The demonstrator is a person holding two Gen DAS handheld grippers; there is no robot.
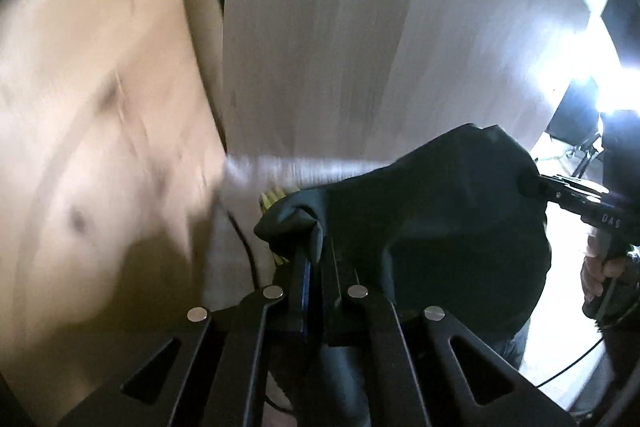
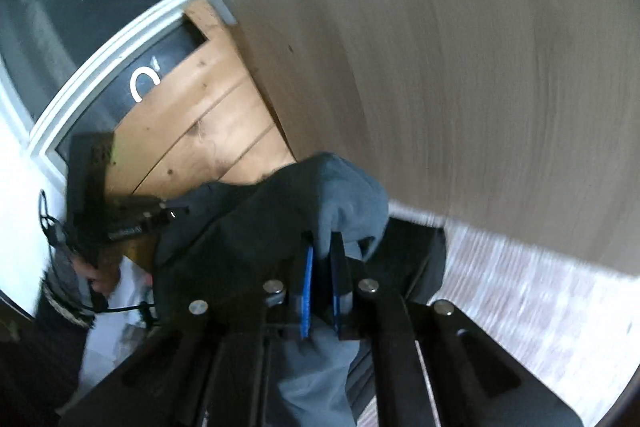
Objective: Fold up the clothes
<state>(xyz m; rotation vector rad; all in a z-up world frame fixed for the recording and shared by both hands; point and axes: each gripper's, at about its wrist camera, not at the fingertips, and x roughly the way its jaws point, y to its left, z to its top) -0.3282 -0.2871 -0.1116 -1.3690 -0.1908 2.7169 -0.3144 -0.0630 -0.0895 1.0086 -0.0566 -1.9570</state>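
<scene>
A dark grey garment (image 1: 440, 211) hangs in the air between my two grippers. My left gripper (image 1: 316, 251) is shut on one bunched corner of it. My right gripper (image 2: 324, 247) is shut on another corner of the same garment (image 2: 280, 219), which drapes down under the jaws. In the left wrist view the right gripper (image 1: 532, 183) shows at the right, pinching the cloth's far edge. In the right wrist view the left gripper (image 2: 172, 211) shows at the left, held by a hand. Both views are motion-blurred.
A pale wooden tabletop (image 1: 360, 27) fills the background of the left wrist view and also shows in the right wrist view (image 2: 480, 47). A knotty pine floor (image 2: 200, 115) lies left of it. A window frame (image 2: 100, 47) and bright light (image 1: 600, 87) are at the edges.
</scene>
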